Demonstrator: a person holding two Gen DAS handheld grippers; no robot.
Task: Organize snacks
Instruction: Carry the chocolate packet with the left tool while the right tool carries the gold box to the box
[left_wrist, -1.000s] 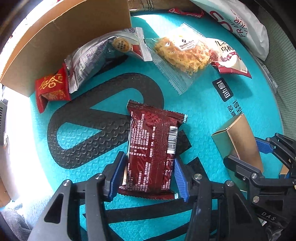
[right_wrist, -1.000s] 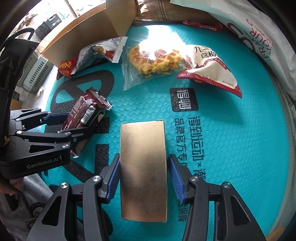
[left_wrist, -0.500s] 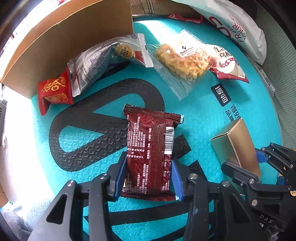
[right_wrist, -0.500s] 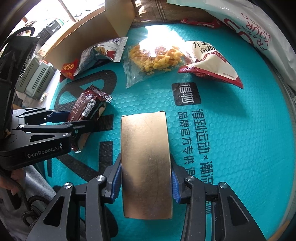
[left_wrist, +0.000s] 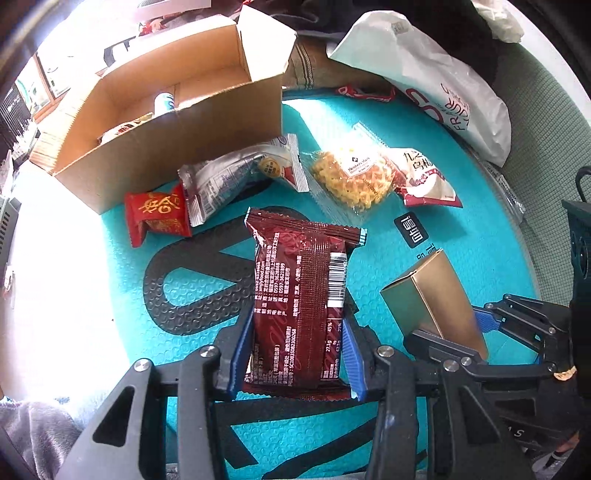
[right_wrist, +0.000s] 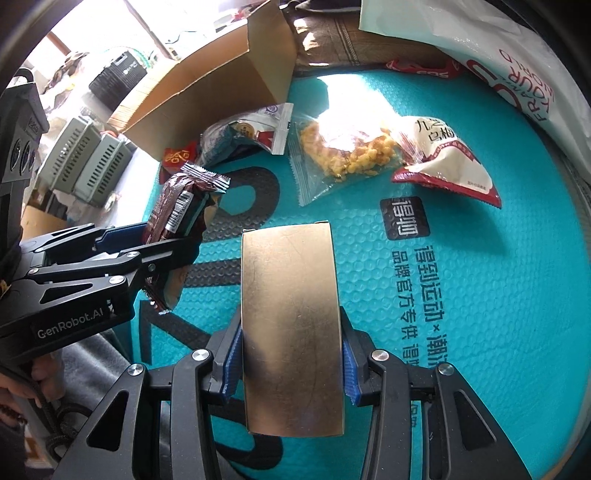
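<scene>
My left gripper (left_wrist: 295, 354) is shut on a dark red snack packet (left_wrist: 301, 295) and holds it lifted above the teal mat (left_wrist: 480, 236); the packet also shows in the right wrist view (right_wrist: 181, 218). My right gripper (right_wrist: 290, 365) is shut on a gold box (right_wrist: 291, 325), also raised; the box shows in the left wrist view (left_wrist: 432, 299). An open cardboard box (left_wrist: 170, 122) stands at the back left with a few items inside. On the mat lie a small red packet (left_wrist: 157, 214), a silver packet (left_wrist: 236, 177), a clear bag of yellow snacks (left_wrist: 351, 177) and a white-and-red bag (left_wrist: 424, 177).
A large white plastic bag (left_wrist: 436, 81) lies at the back right. Grey crates (right_wrist: 92, 162) stand off the mat to the left. A green woven surface (left_wrist: 546, 140) borders the mat on the right. A grey cloth (left_wrist: 33, 435) lies at the lower left.
Both grippers closed on their items and lifted them off the mat. The views rose and pulled back, so the cardboard box's inside now shows.
</scene>
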